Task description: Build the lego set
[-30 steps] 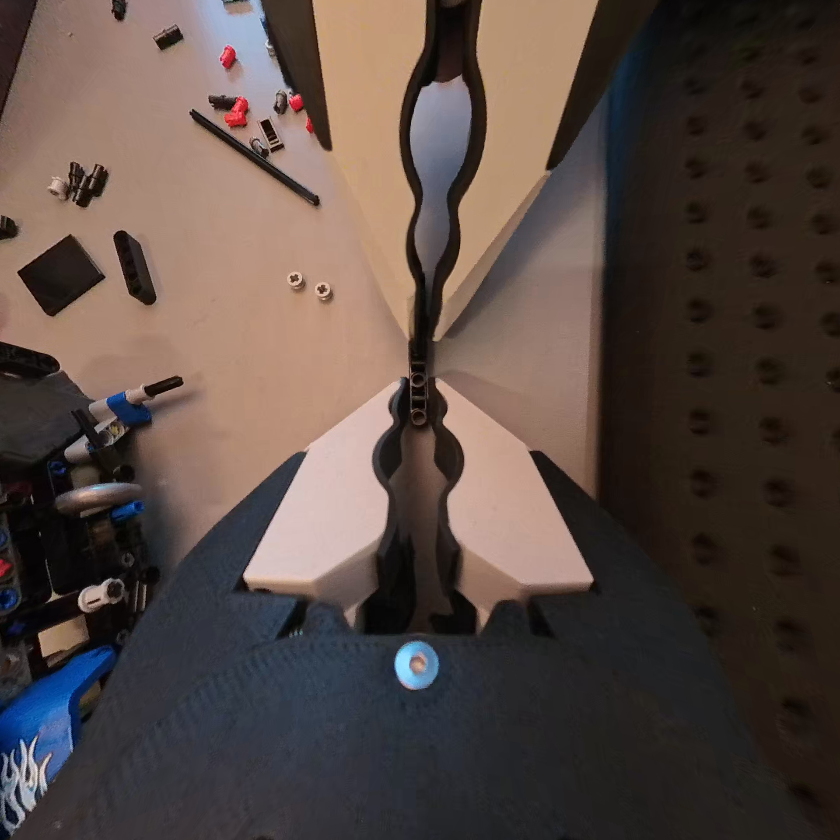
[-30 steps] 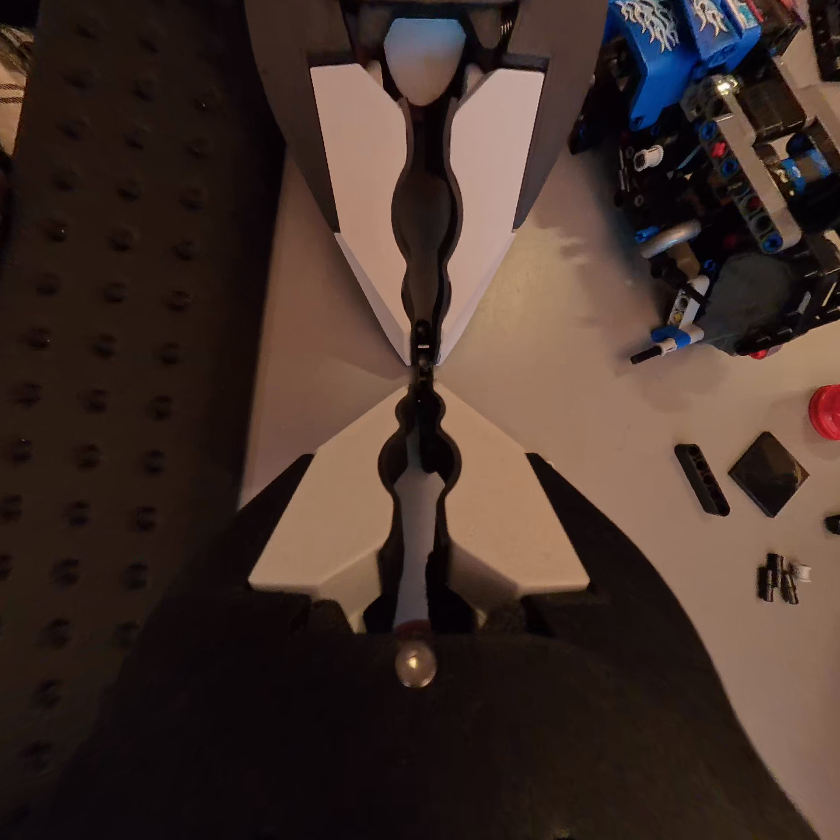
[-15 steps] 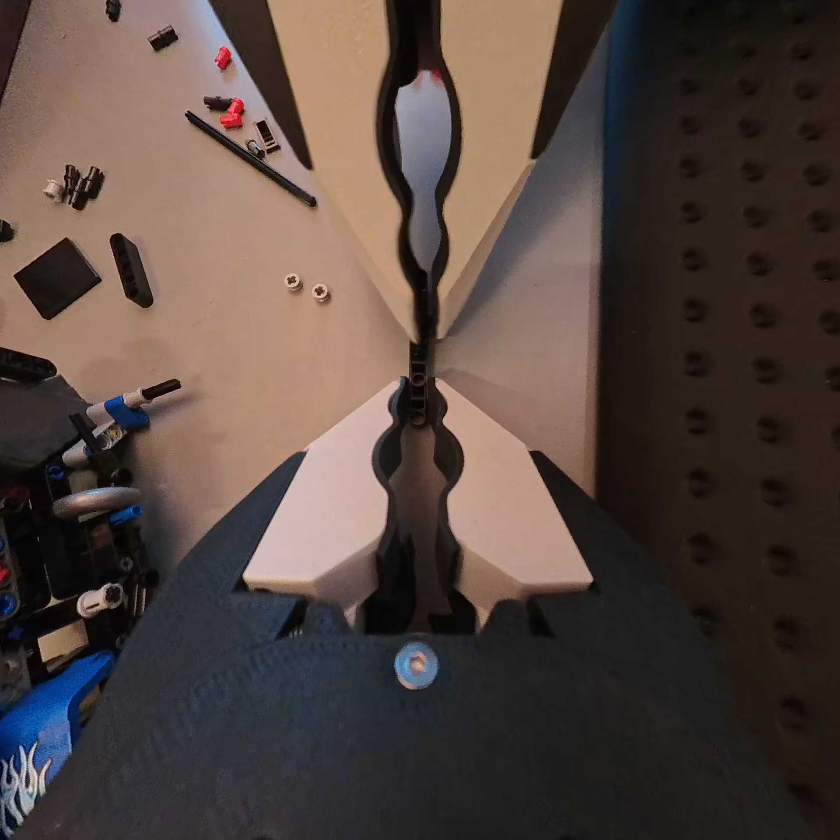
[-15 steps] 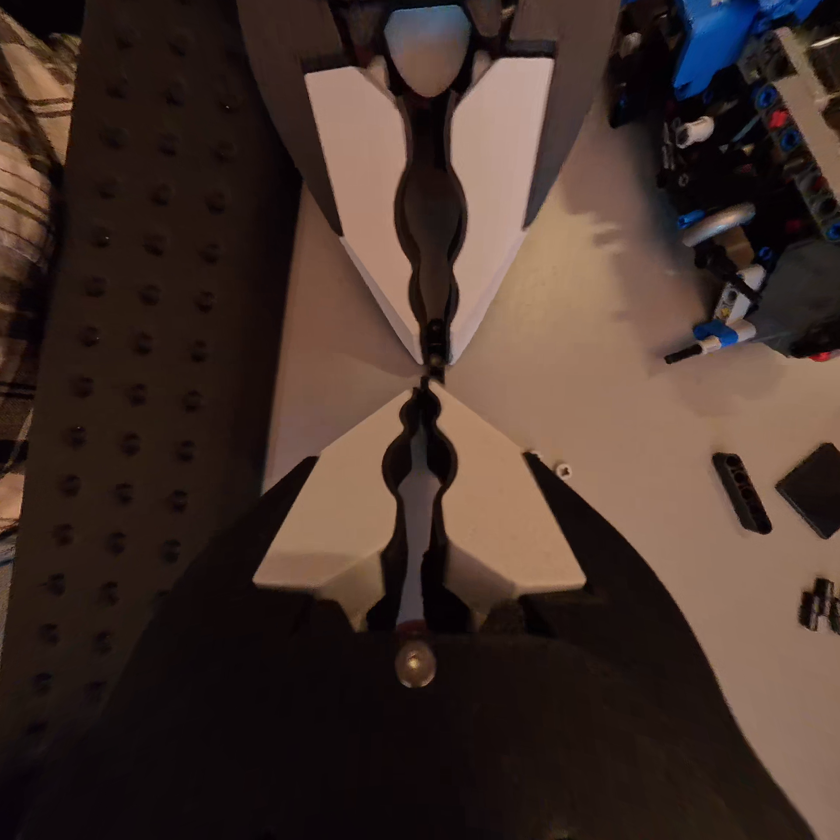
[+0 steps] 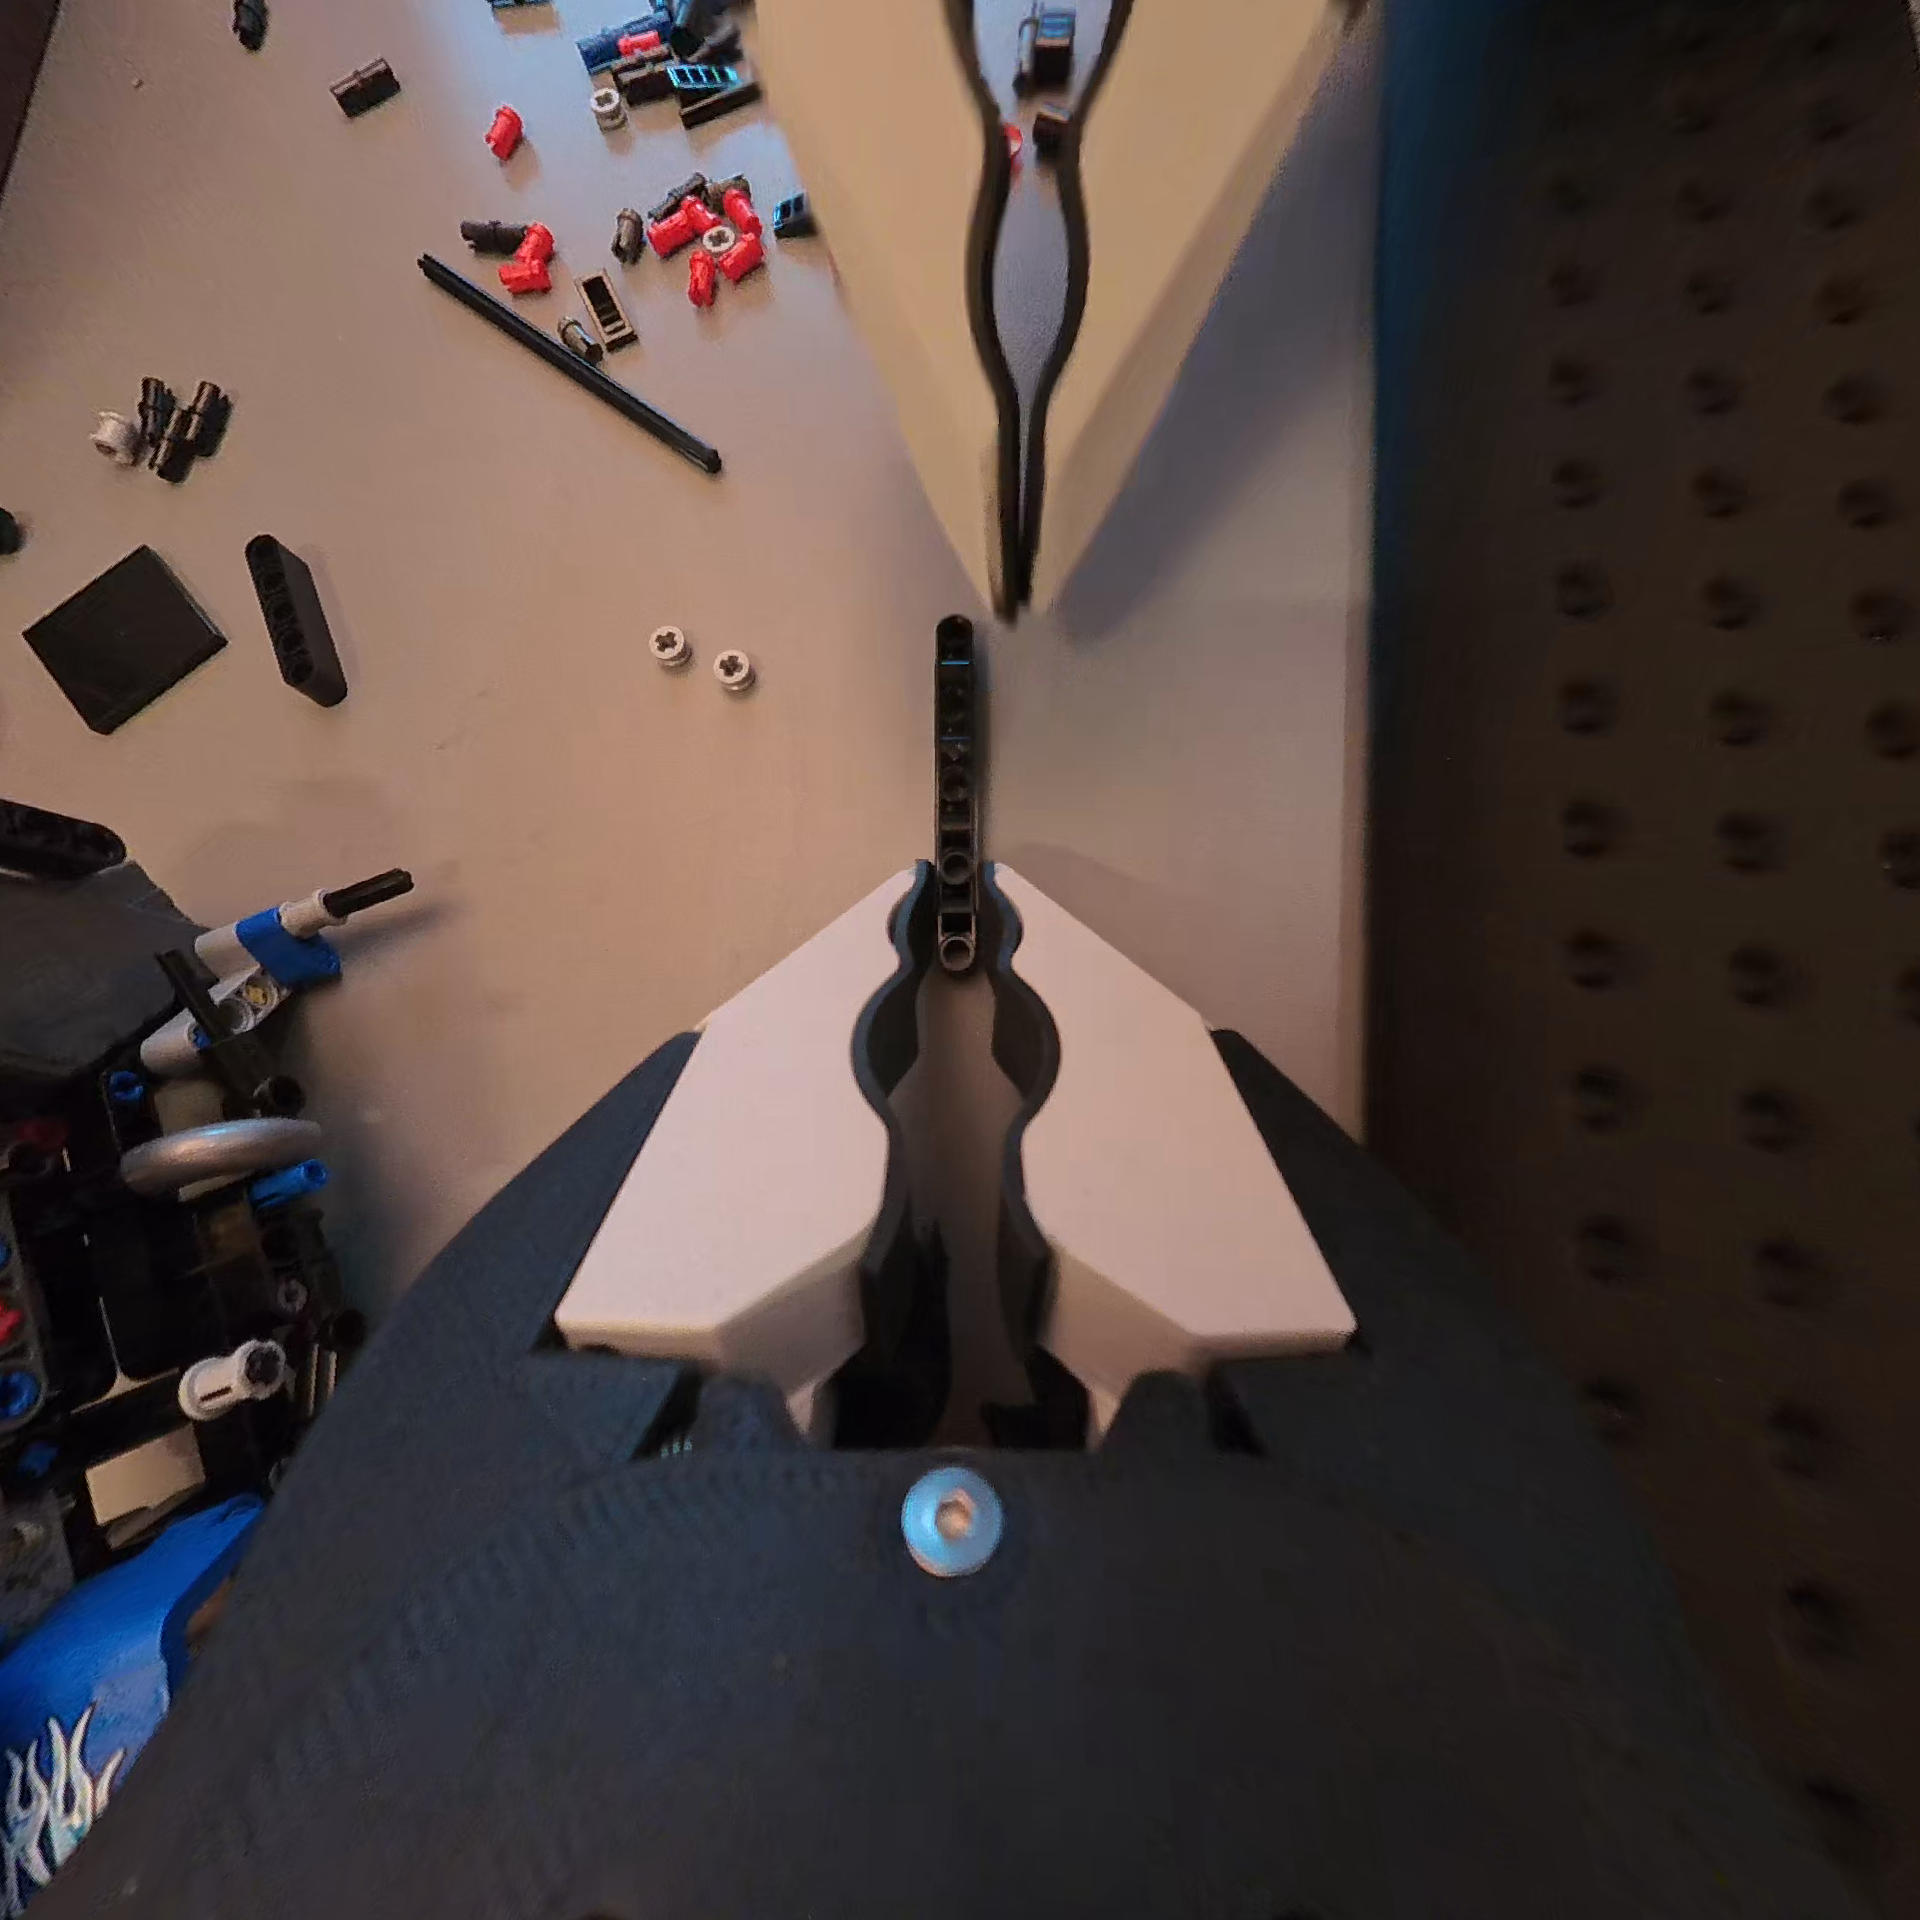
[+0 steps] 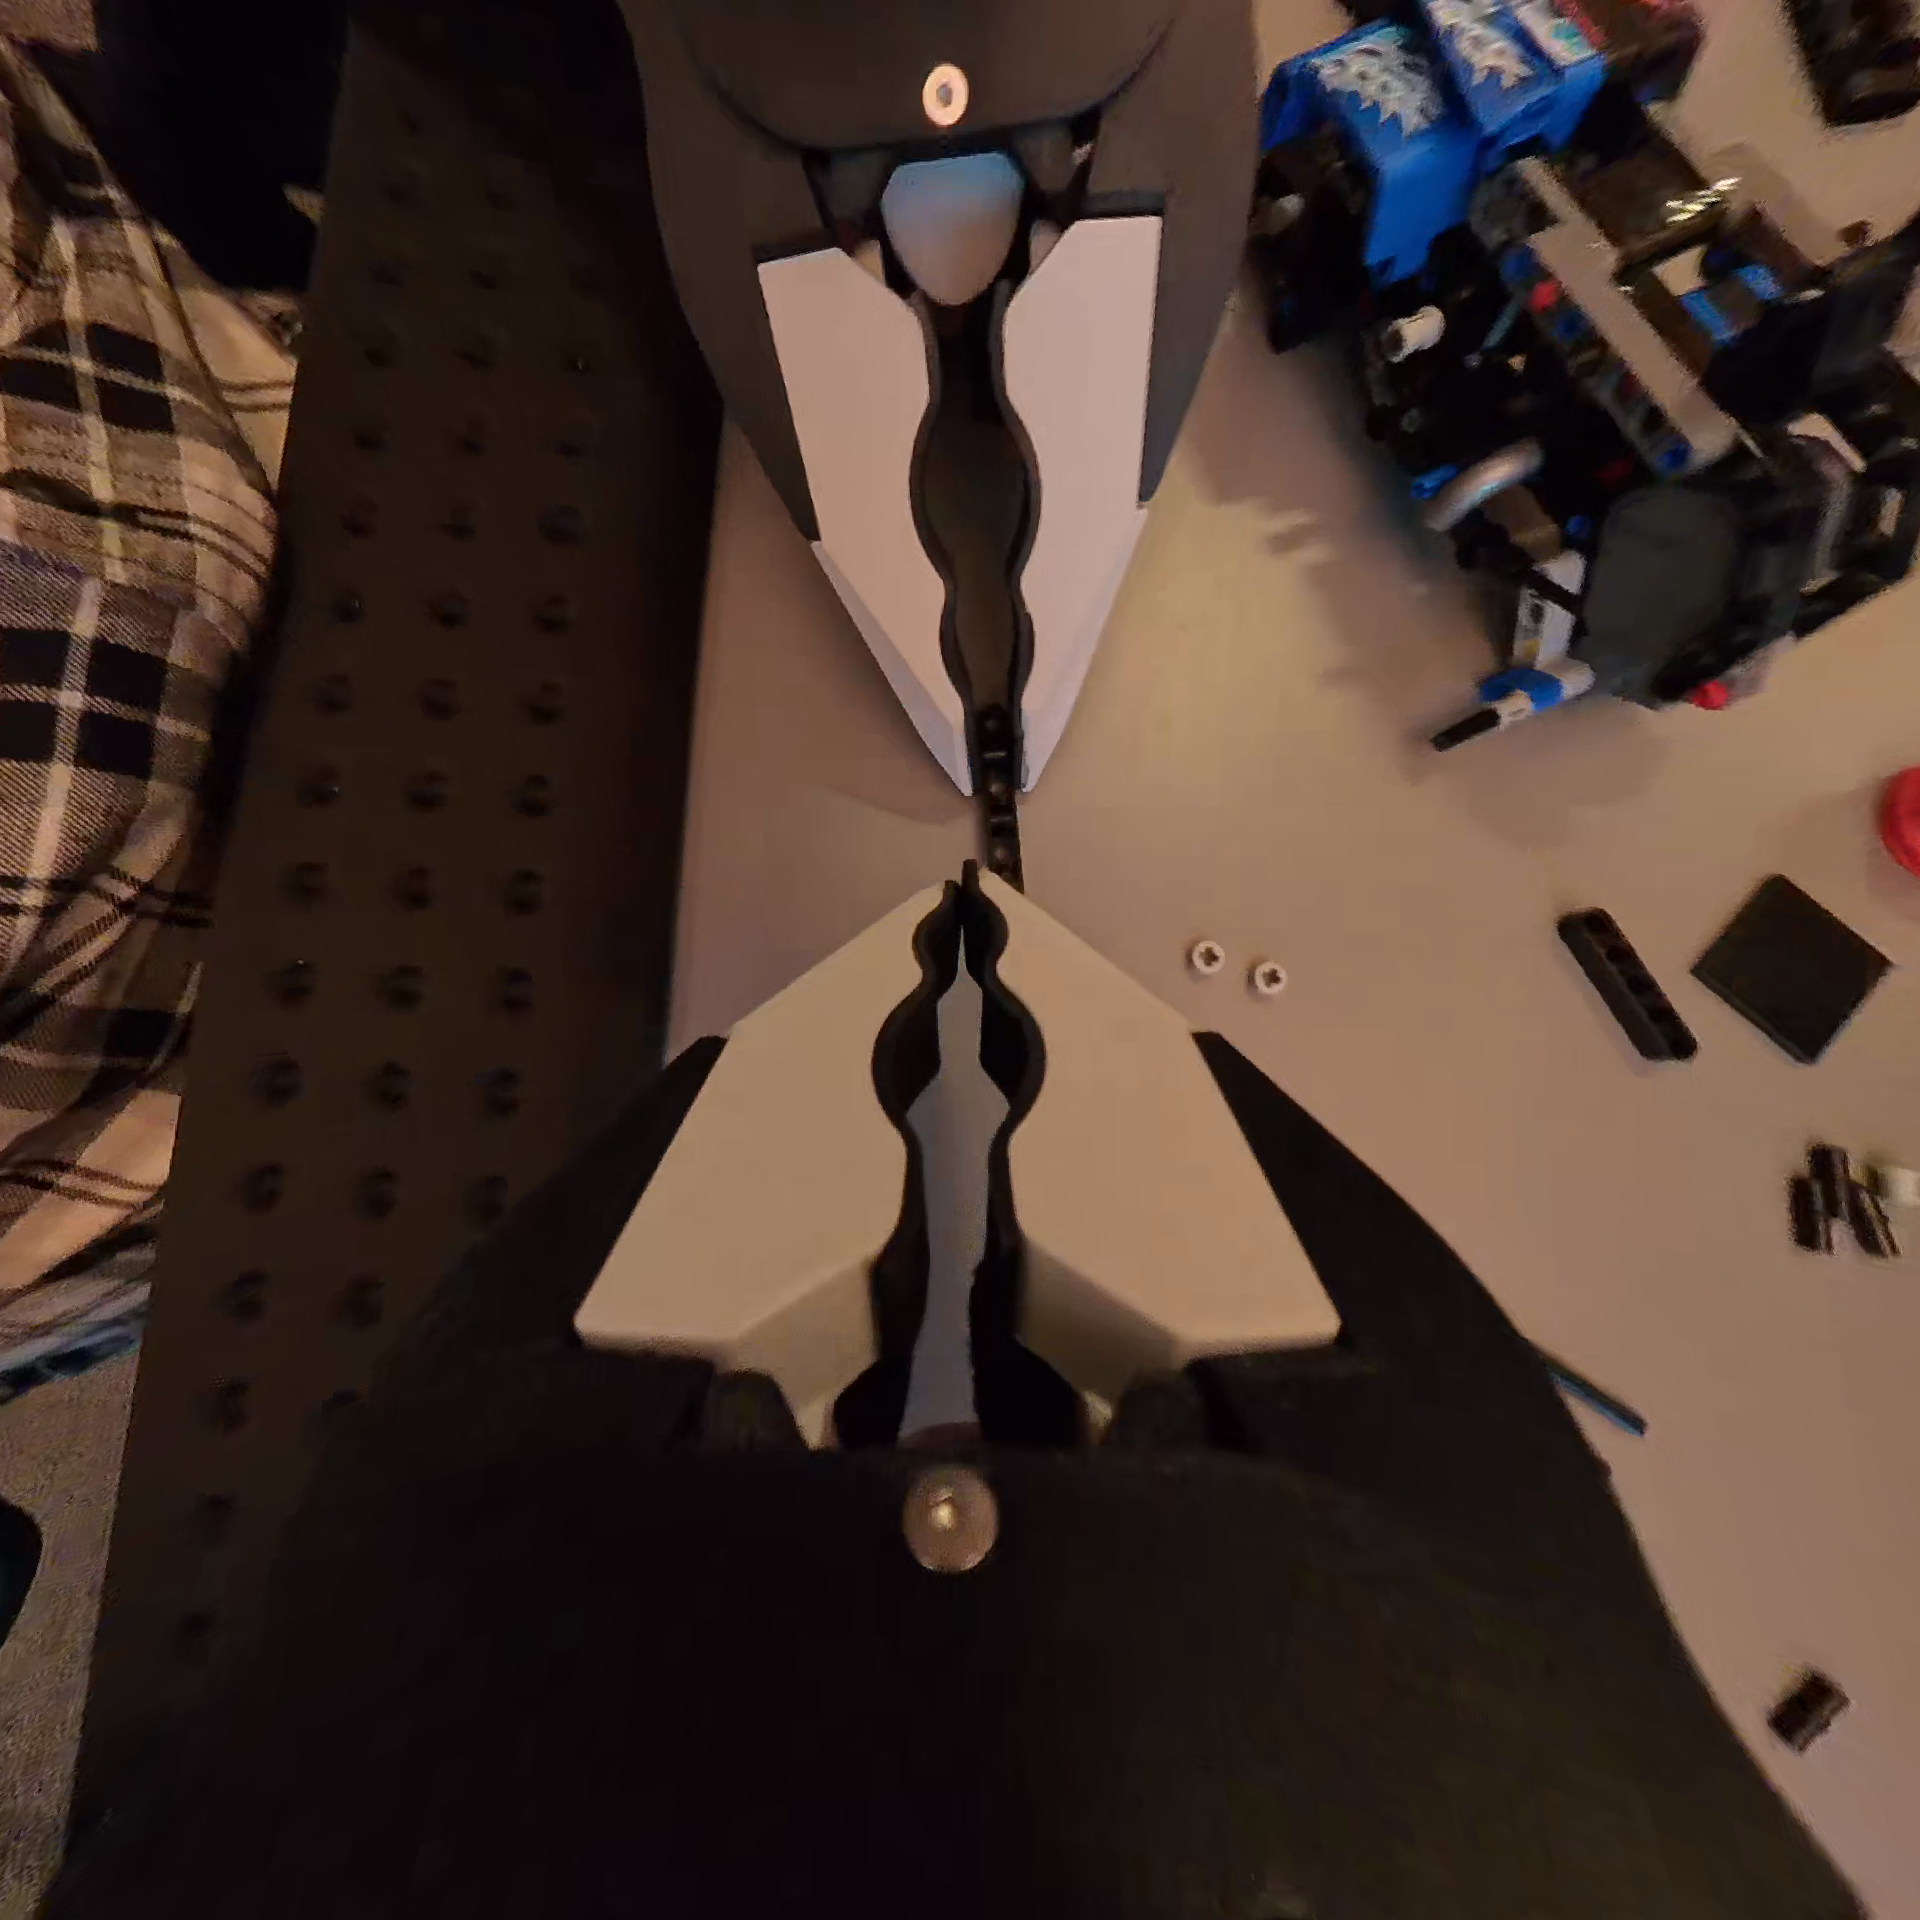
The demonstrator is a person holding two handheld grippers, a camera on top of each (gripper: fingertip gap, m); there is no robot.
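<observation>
My left gripper (image 5: 954,883) is shut on one end of a thin black beam with holes (image 5: 954,748), which sticks straight out past its tips over the tan table (image 5: 582,831). My right gripper (image 6: 968,896) is shut with nothing seen between its jaws. Its tips sit just short of the beam's free end (image 6: 1003,831), a little to one side. The right gripper also shows in the left wrist view (image 5: 1013,608), facing mine. The left gripper shows at the top of the right wrist view (image 6: 997,779), holding the beam.
A partly built blue and black vehicle model (image 5: 156,1195) (image 6: 1558,364) stands beside the grippers. Loose parts lie on the table: two grey bushes (image 5: 701,658), a short black beam (image 5: 294,620), a black tile (image 5: 123,636), a long black axle (image 5: 566,364), red pins (image 5: 707,239). A dark studded mat (image 5: 1662,831) borders the table.
The right gripper was tip to tip with the left on the beam. It has come off the beam and drawn back, and the beam stays in the left gripper with more of it showing.
</observation>
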